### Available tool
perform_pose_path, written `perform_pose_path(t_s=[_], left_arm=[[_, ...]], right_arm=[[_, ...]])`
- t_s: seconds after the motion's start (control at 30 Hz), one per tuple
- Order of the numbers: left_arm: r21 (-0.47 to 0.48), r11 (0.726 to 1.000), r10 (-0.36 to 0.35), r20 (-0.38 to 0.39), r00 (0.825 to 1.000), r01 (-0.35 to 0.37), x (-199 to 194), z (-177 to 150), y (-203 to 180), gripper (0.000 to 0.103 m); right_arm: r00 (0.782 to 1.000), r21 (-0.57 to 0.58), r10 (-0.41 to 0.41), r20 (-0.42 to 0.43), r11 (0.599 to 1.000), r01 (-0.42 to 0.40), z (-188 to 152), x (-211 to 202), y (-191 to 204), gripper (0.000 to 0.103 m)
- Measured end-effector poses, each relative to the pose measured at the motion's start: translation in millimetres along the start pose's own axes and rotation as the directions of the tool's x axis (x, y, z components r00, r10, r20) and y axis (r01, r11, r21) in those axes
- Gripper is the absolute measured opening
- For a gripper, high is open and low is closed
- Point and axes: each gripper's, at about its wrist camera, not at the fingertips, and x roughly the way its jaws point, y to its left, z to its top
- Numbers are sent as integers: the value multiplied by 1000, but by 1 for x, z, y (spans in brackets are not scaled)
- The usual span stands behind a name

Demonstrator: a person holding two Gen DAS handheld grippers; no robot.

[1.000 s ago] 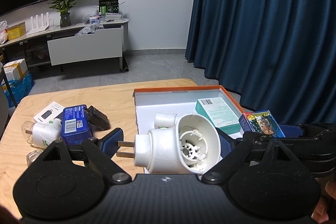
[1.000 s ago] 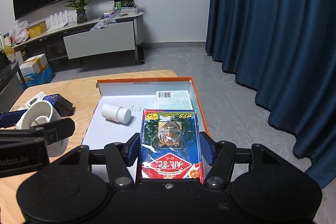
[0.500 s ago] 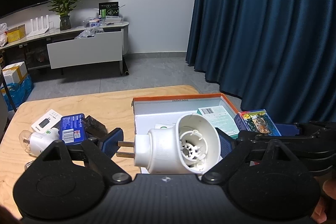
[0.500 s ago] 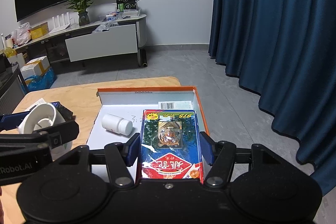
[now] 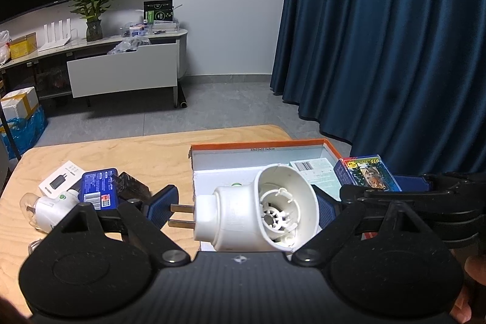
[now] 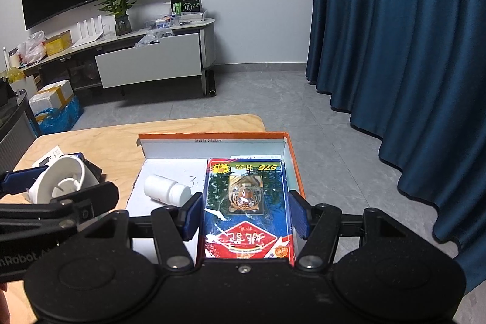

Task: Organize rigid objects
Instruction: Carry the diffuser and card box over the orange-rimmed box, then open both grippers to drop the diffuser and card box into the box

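Note:
My left gripper (image 5: pixel 243 207) is shut on a white plug-in lamp base (image 5: pixel 252 211), held lengthwise. Its two prongs rest against the left pad and its flared cup against the right pad. It hangs over the near left corner of the orange-rimmed cardboard box (image 5: pixel 258 145). My right gripper (image 6: pixel 246 211) is shut on a blue card box with a tiger picture (image 6: pixel 246 196), above the right half of the cardboard box (image 6: pixel 212 135). A white pill bottle (image 6: pixel 165 190) lies on its side inside. A teal carton (image 5: pixel 316 172) lies flat at the back right, partly hidden by the tiger box.
On the wooden table (image 5: pixel 136 151) left of the cardboard box lie a white carton (image 5: pixel 60 179), a blue packet (image 5: pixel 98 187), a black adapter (image 5: pixel 132 189) and a white plug with a clear bulb (image 5: pixel 48 207). Blue curtains hang to the right. A low cabinet stands far behind.
Both grippers have moved a little forward over the cardboard box with their loads. The grips look the same, and nothing on the table has shifted.

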Motion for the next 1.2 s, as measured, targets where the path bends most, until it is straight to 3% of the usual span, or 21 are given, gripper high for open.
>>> perform_pose_path(t_s=[0.8, 1.2], left_arm=[[-33, 999, -9, -17, 1000, 8, 63, 31, 7, 92], [-70, 997, -42, -50, 998, 38, 82, 34, 6, 92]], right_arm=[[999, -3, 12, -53, 1000, -12, 45, 87, -11, 73], [999, 8, -44, 12, 999, 44, 50, 73, -22, 74]])
